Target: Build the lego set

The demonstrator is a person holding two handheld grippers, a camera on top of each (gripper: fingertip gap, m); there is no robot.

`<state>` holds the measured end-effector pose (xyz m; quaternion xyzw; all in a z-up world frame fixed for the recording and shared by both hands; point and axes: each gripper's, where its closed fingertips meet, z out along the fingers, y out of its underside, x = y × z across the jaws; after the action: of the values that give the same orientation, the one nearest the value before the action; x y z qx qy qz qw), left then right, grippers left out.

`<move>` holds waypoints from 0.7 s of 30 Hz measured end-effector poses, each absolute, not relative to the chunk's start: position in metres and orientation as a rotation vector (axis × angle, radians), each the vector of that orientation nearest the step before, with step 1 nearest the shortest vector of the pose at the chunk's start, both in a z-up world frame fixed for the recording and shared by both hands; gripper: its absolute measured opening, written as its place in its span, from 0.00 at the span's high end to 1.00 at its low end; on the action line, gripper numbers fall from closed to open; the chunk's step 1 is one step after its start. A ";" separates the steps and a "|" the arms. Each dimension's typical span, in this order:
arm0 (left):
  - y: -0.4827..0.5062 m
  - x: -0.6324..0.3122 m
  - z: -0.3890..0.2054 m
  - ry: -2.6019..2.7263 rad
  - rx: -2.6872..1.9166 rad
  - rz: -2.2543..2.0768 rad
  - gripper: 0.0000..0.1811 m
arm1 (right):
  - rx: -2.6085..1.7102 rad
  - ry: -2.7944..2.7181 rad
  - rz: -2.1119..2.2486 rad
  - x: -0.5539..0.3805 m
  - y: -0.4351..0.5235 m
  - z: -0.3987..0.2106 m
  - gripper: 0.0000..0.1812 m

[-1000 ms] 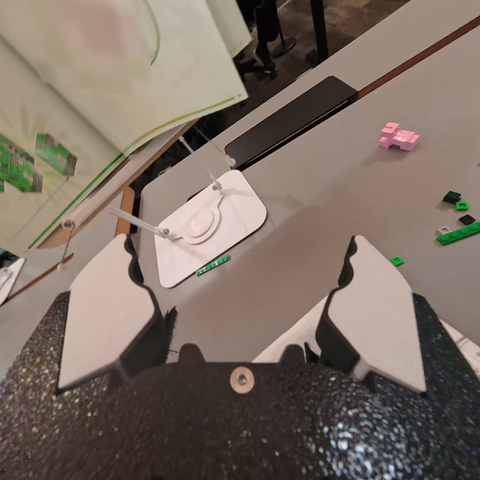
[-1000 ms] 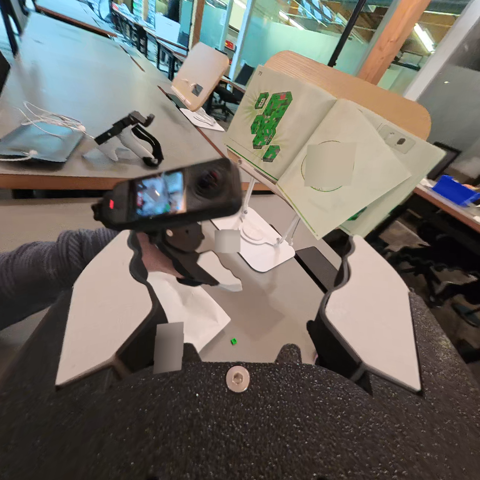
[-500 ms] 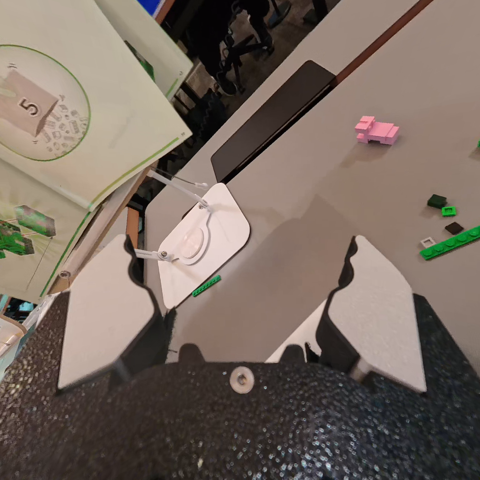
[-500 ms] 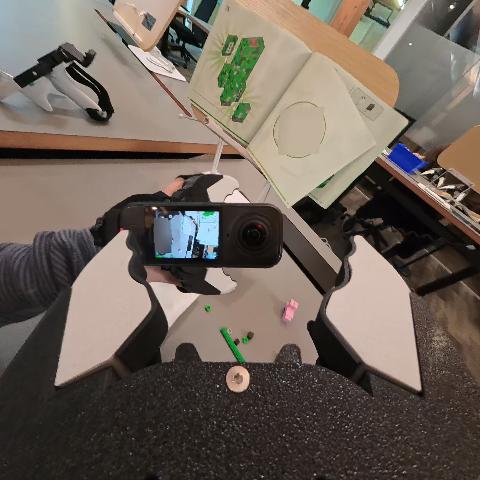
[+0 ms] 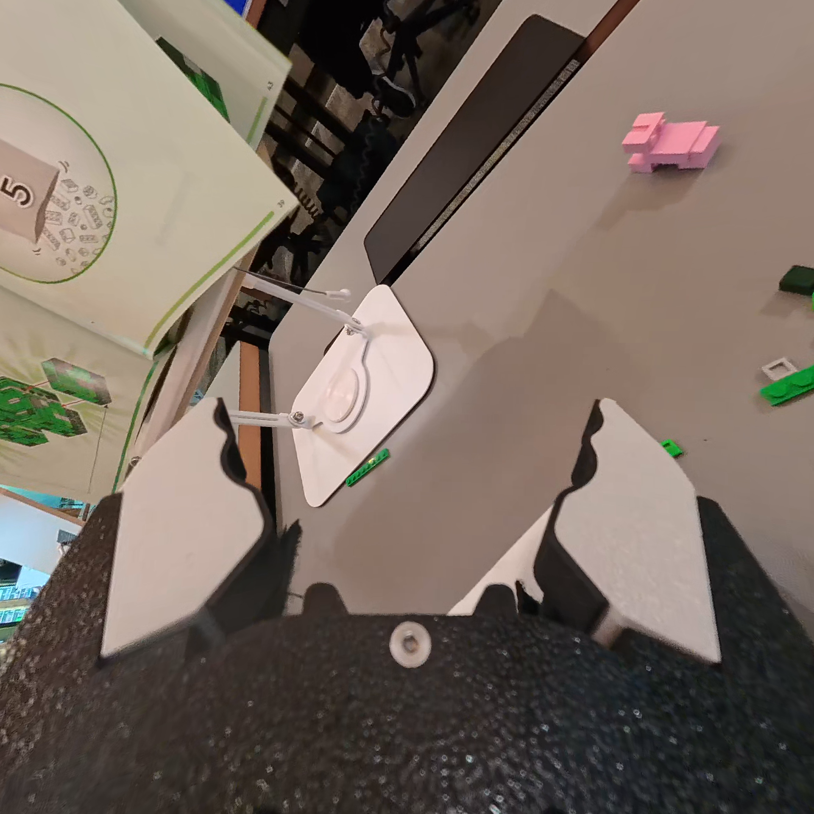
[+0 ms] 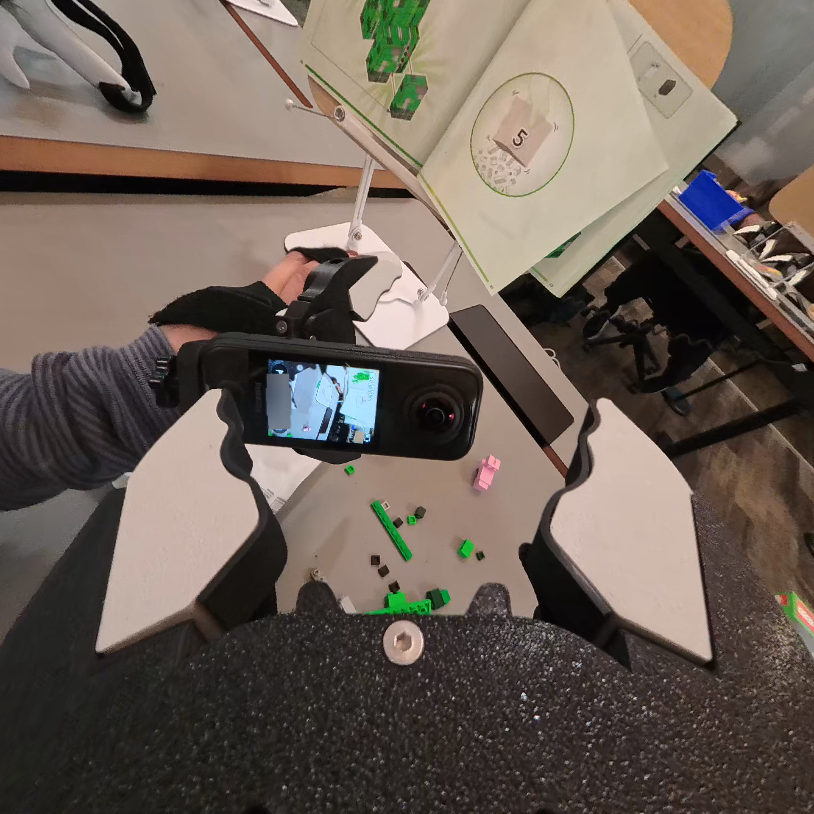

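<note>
Loose green, dark and white lego pieces lie on the grey table [image 6: 334, 506]. A long green plate [image 6: 391, 530] lies among them, and it also shows at the right edge of the left wrist view [image 5: 788, 392]. A pink lego pig [image 6: 486, 472] stands farther back; the left wrist view shows it at upper right [image 5: 669, 143]. A small green strip [image 5: 368, 468] lies by the white stand base [image 5: 365, 396]. My left gripper [image 5: 407, 445] is open and empty above the table. My right gripper [image 6: 407, 445] is open and empty, above the pieces. The left gripper's camera [image 6: 339, 401] and gloved hand [image 6: 220, 304] show ahead of it.
An open instruction booklet [image 6: 519, 132] rests on a white stand [image 6: 396, 304] at the back of the table. A black panel [image 5: 467, 145] is set in the tabletop by the far edge. White paper [image 5: 489, 590] lies under the left gripper. Chairs and another desk stand beyond. About 15 centimeters separates my left fingertips from my right. My right tips are about 25 centimeters from the long green plate [image 6: 391, 530], my left tips only 10 centimeters.
The right gripper has tilted down, bringing the lego pieces into view below it. The left gripper has moved forward and lower, so the stand base and pig look closer. Both stay open.
</note>
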<state>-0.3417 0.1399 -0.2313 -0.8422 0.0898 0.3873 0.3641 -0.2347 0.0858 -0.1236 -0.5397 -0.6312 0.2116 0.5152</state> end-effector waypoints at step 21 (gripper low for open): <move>0.142 -0.335 -0.239 0.252 -2.209 0.967 0.21 | -1.313 -1.528 0.525 -0.232 0.090 -0.126 0.24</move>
<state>-0.3349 0.1422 -0.2390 -0.8531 0.0975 0.3734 0.3512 -0.2317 0.0896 -0.1256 -0.5441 -0.6335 0.2174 0.5054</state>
